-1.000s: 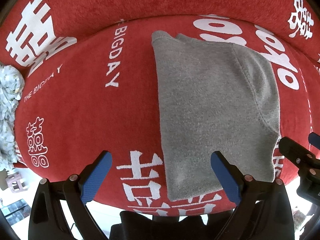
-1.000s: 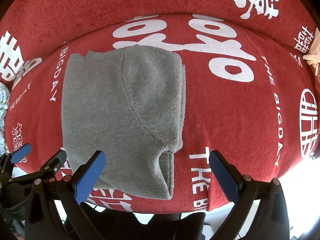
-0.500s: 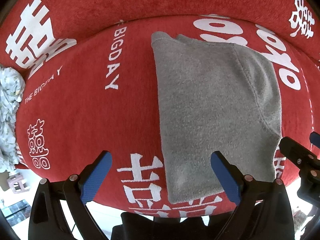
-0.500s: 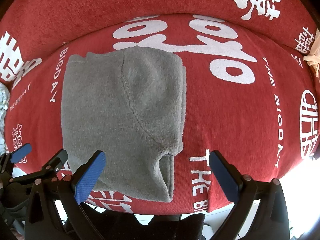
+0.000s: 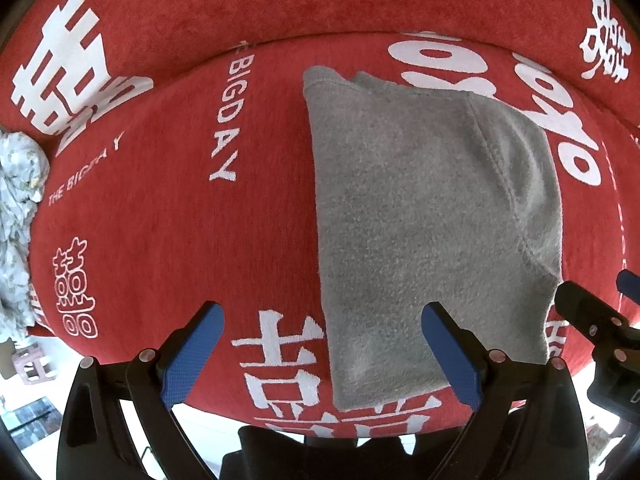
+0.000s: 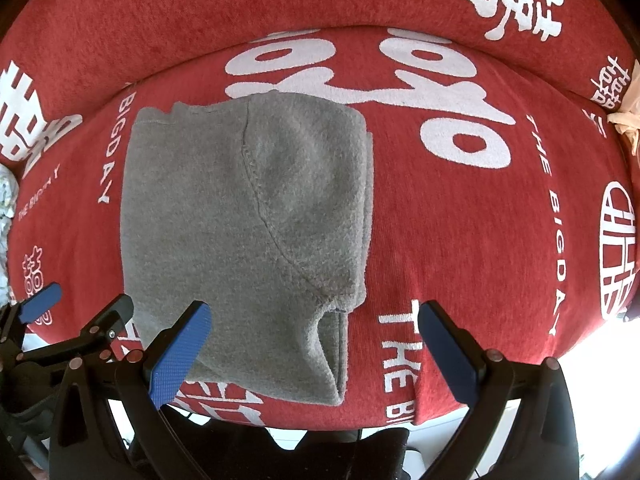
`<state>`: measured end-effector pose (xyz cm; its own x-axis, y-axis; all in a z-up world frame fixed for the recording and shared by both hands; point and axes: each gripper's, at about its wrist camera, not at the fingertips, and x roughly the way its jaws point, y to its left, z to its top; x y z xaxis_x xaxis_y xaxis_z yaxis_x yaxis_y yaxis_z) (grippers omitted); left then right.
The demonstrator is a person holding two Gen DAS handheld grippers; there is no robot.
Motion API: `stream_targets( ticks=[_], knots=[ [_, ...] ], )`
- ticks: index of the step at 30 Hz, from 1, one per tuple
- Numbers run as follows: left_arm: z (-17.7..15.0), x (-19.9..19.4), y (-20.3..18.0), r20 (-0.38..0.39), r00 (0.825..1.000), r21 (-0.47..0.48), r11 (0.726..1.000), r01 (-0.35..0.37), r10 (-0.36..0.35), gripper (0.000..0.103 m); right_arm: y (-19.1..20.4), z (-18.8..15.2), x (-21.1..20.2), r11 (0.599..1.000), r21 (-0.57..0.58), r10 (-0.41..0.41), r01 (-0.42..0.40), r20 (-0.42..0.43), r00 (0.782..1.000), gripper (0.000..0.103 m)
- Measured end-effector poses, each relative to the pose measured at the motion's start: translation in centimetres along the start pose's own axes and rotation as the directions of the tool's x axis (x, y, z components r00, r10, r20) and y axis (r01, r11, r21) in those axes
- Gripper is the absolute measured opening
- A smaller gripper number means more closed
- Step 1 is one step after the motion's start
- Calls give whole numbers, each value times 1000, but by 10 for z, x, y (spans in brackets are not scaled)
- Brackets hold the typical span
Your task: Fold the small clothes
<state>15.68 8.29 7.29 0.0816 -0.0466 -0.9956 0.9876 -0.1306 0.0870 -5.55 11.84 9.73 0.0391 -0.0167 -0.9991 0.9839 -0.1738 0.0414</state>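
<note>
A small grey fleece garment (image 5: 420, 208) lies folded flat on a red cushion (image 5: 160, 220) with white lettering. It also shows in the right wrist view (image 6: 240, 232), with a curved seam across it and its near edge by the cushion's front. My left gripper (image 5: 320, 352) is open and empty, held above the garment's near left corner. My right gripper (image 6: 312, 352) is open and empty, held above the garment's near right corner. Each gripper shows at the edge of the other's view.
The red cushion's raised back (image 5: 320, 0) runs along the far side. A pale patterned cloth (image 5: 16, 216) lies at the far left. A beige cloth (image 6: 628, 116) sits at the far right. The cushion's front edge drops to a bright floor (image 5: 36, 364).
Almost nothing differs. Both grippers stay open over the garment, and the views have shifted only very slightly.
</note>
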Motion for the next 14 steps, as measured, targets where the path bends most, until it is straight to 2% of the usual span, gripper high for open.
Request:
stream_targets(
  ticks=[5,14],
  knots=[
    [0,-4,-1,25,1000,15,1000,2,-2,99,0,-1,1,1000,7,2,-2,0,1000,103],
    [-1,2,1,-7,1000,4,1000,8,-8,99,0,-4,1,1000,14,5,-5,-4,1000,103]
  ],
)
